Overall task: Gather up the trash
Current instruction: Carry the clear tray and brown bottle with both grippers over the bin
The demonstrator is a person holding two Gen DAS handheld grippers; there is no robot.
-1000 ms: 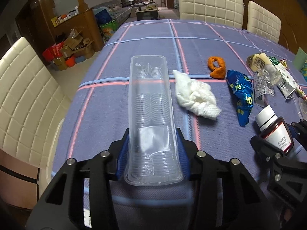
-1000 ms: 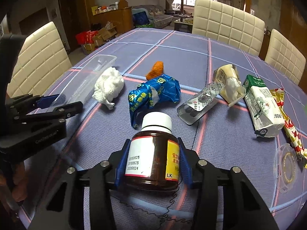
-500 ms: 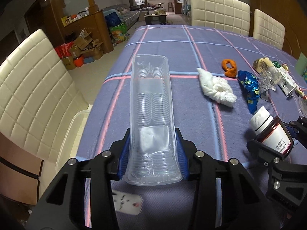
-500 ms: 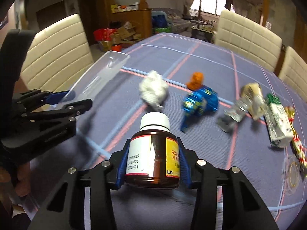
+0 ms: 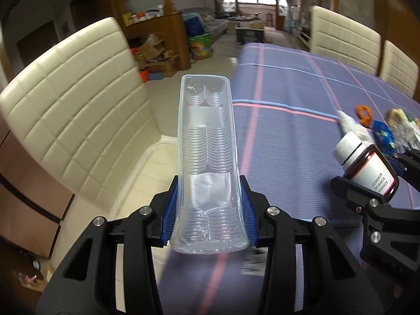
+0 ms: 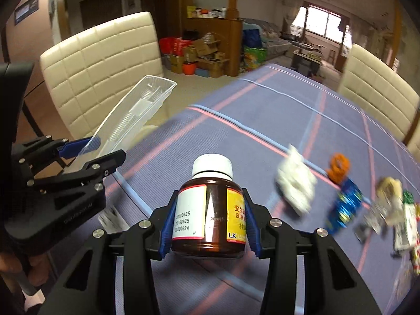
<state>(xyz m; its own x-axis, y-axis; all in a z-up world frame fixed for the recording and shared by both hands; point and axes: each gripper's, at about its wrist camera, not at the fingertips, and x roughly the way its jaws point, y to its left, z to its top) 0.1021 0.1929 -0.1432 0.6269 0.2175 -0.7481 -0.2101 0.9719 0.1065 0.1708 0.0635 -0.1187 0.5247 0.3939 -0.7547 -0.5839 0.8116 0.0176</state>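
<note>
The left claw (image 5: 208,210) was clenched on the near end of a long clear plastic tray (image 5: 207,141); its blue pads (image 5: 172,210) pressed the tray's thin side walls inward, and most of the tray stuck out past the fingertips, over the edge of the table (image 5: 302,131) and above the floor beside a cream chair (image 5: 71,120); the right claw (image 6: 208,219) was grasping a brown medicine bottle (image 6: 208,218) with a white cap, held upright between its pads and clear of the blue checked cloth.

No bin showed in either view, so where the two pieces were meant to go could not be told; more rubbish lay well apart on the cloth: a crumpled white tissue (image 6: 295,185), an orange peel (image 6: 338,166), a blue foil wrapper (image 6: 345,207) and blurred packets at the right edge.

The tray looked the riskier load; gripped only at one end, it was likely to flex or swing, and its slick walls could buckle and slip from the pads, dropping it to the floor; its far end could also catch the chair back; the smooth round bottle might twist or slide out if tipped sharply; with both claws close together, a careless turn could knock one load against the other.
</note>
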